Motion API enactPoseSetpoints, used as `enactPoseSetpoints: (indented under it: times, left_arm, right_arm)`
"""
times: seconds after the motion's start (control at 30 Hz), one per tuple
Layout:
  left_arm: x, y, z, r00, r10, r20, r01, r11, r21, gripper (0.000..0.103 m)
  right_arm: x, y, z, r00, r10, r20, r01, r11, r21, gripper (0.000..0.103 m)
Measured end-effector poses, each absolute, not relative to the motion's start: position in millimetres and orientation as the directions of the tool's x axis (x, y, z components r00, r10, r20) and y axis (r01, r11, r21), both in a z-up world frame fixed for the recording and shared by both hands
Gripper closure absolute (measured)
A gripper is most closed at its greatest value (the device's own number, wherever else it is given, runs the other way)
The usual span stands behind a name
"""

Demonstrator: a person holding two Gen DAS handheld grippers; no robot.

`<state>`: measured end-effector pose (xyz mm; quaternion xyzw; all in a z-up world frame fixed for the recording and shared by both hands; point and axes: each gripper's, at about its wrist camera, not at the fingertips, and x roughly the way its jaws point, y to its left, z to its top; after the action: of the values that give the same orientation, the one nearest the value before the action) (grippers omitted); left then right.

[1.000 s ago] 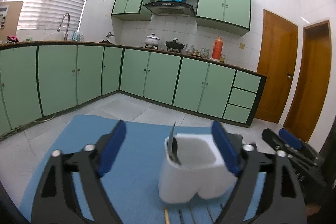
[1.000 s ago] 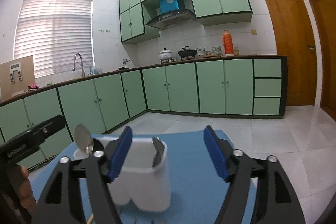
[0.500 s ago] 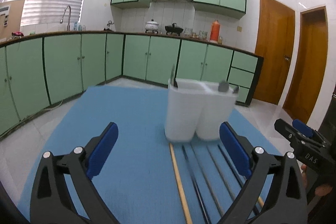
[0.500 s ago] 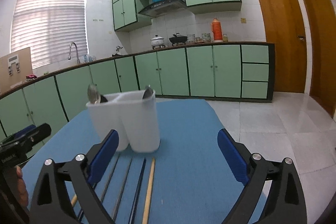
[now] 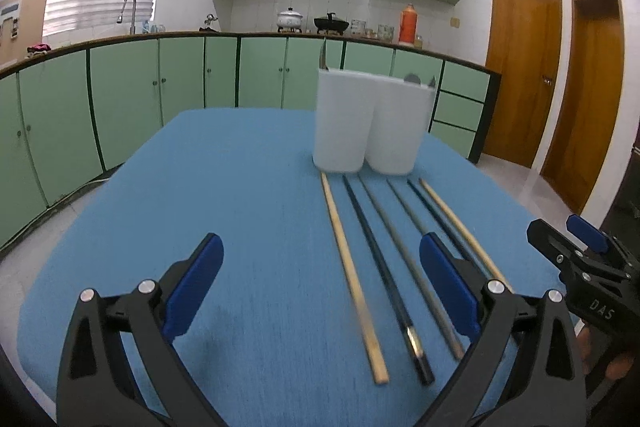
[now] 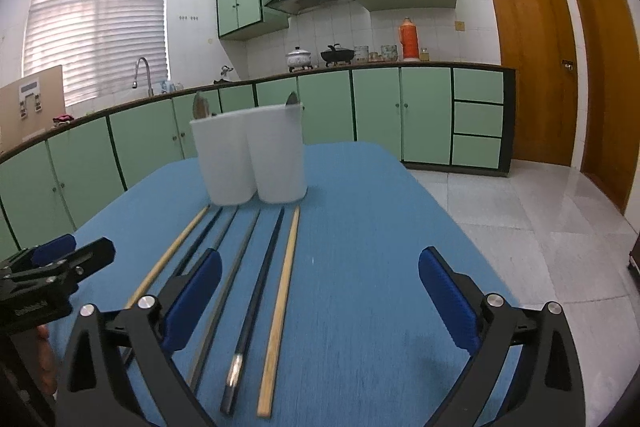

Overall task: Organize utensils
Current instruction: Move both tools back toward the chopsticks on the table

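the white two-cup holder (image 5: 370,123) stands at the far end of the blue counter (image 5: 224,195); six chopsticks (image 6: 276,311) lie just near of it. right view alone shows a spoon bowl (image 6: 201,105). left gripper (image 5: 320,287) wide, empty; right gripper (image 6: 320,291) opening, empty.

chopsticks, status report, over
Both jaws wide, empty. Six chopsticks flat on blue mat before white holder. Nothing in the way.

The left black gripper with blue pads (image 5: 322,285) stands with its jaws wide apart, and nothing is between them. The right black gripper with blue pads (image 6: 320,293) is opening its jaws, which are also empty. Both point slightly downward.
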<state>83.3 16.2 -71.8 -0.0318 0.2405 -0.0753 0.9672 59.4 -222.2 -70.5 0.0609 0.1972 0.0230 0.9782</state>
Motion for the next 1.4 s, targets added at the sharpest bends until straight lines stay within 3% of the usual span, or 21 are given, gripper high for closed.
enactPoseSetpoints:
  times: [0.47, 0.73, 1.1, 1.17, 1.4]
  left_arm:
    - [55.1, 21.3, -100.8, 0.879, -0.13, -0.458, 0.106, 0.991, -0.078, 0.007]
    - [46.7, 21.1, -109.8, 0.872, -0.127, -0.473, 0.107, 0.992, -0.069, 0.007]
    - [41.6, 16.0, -110.1, 0.873, -0.134, -0.469, 0.112, 0.991, -0.074, 0.007]
    - [41.0, 14.9, -110.2, 0.873, -0.133, -0.468, 0.11, 0.991, -0.077, 0.007]
    - [40.6, 13.8, -110.9, 0.874, -0.135, -0.467, 0.102, 0.99, -0.095, 0.008]
  right_arm:
    - [24.1, -208.6, -97.2, 0.935, 0.031, -0.353, -0.014, 0.999, 0.051, 0.01]
    - [12.5, -212.3, -110.6, 0.929, 0.021, -0.369, -0.007, 0.999, 0.039, 0.037]
    - [5.1, -199.8, -120.2, 0.928, 0.054, -0.369, -0.053, 0.999, 0.012, 0.064]
    - [4.2, -197.4, -120.8, 0.928, 0.06, -0.369, -0.061, 0.998, 0.007, 0.076]
    - [-0.5, -186.8, -124.8, 0.934, 0.048, -0.355, -0.058, 0.998, -0.018, 0.088]
